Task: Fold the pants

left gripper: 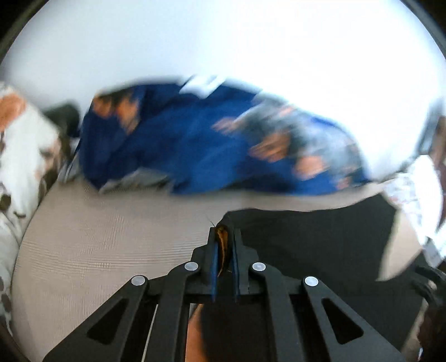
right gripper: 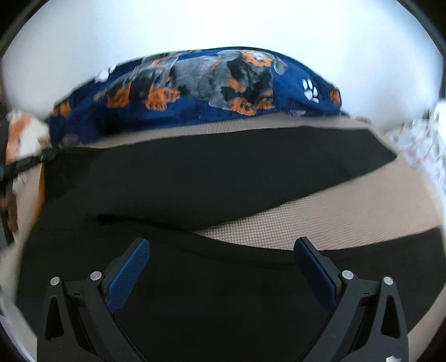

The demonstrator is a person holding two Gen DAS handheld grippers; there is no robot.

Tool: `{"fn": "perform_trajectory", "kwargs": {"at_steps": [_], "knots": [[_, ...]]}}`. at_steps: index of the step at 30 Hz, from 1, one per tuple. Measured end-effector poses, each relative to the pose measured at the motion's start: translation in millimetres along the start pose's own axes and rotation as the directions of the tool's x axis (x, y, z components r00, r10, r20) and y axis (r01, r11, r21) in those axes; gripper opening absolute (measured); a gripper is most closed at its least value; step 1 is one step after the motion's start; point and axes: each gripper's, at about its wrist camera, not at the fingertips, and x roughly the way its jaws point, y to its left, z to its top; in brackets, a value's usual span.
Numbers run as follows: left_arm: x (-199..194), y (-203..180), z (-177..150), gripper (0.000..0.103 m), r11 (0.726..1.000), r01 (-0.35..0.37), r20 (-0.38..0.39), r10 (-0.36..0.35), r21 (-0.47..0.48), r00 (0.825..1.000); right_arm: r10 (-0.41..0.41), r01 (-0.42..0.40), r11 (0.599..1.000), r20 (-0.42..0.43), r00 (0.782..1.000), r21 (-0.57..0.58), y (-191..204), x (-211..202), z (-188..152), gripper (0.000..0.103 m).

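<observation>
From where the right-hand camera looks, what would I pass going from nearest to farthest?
Right gripper, jaws open → black pants → tan mattress surface showing between pant folds → blue dog-print blanket → pale wall.

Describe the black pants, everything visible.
The pants are plain black, matte, soft-looking cloth, spread mostly flat on a tan woven surface. In the right wrist view one long leg runs across to the right, tapering to its end, with a strip of tan showing between it and the nearer black part. The right gripper hangs open over that nearer part. The left gripper is shut on a corner edge, where an orange-brown inner side or tag shows. Behind lies a blue dog-print blanket, apart from them.
</observation>
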Motion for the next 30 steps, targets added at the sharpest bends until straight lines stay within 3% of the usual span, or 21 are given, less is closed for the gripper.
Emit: {"fn": "perform_trajectory", "kwargs": {"at_steps": [3,5,9,12,14,16,17,18,19,20,21,25,28,30], "knots": [[-63,-40,-17,0.008,0.995,0.067,0.113,-0.075,0.077,0.991,0.146,-0.143,0.982,-0.010,0.989,0.122,-21,-4,16,0.102],[-96,-61,-31,0.008,0.989,0.102,0.161,-0.118,0.106,0.980,0.283,-0.275,0.933,-0.001,0.959,0.232,-37,-4,31,0.102],[-139,-83,-72,0.008,0.985,0.159,0.187,-0.170,0.072,0.968,0.435,-0.398,0.829,-0.005,0.900,0.394,-56,13,54,0.102],[-154,-84,-96,0.008,0.981,0.195,0.185,-0.190,-0.006,0.964,0.463,-0.412,0.779,0.010,0.886,0.472,-71,30,71,0.102],[-161,-84,-114,0.009,0.978,0.203,0.176,-0.191,-0.052,0.966,0.460,-0.380,0.772,-0.035,0.887,0.509,-79,48,79,0.100],[-164,-86,-124,0.009,0.974,0.212,0.166,-0.197,-0.079,0.966,0.462,-0.364,0.753,-0.045,0.886,0.548,-87,64,81,0.093],[-164,-86,-129,0.009,0.973,0.211,0.154,-0.195,-0.096,0.969,0.451,-0.342,0.764,-0.072,0.890,0.547,-87,72,83,0.086],[-163,-86,-132,0.010,0.973,0.207,0.146,-0.191,-0.099,0.971,0.430,-0.308,0.786,-0.114,0.896,0.537,-86,81,84,0.059],[-162,-86,-135,0.010,0.975,0.199,0.137,-0.185,-0.099,0.973,0.414,-0.274,0.807,-0.170,0.894,0.523,-85,90,83,0.018],[-162,-85,-138,0.010,0.978,0.181,0.127,-0.168,-0.102,0.978,0.416,-0.255,0.816,-0.221,0.882,0.518,-83,97,80,0.007],[-160,-81,-139,0.010,0.979,0.173,0.113,-0.160,-0.112,0.981,0.433,-0.261,0.812,-0.239,0.869,0.522,-81,98,74,0.007],[-162,-69,-146,0.010,0.980,0.151,0.082,-0.141,-0.127,0.987,0.372,-0.278,0.855,-0.145,0.917,0.437,-83,54,46,0.006],[-164,-63,-157,0.010,0.986,0.116,0.037,-0.112,-0.119,0.993,0.283,-0.239,0.916,-0.097,0.954,0.324,-77,7,12,0.005],[-164,-58,-168,0.010,0.987,0.098,0.010,-0.097,-0.125,0.995,0.252,-0.222,0.934,-0.075,0.965,0.281,-72,-16,-12,0.005]]}}
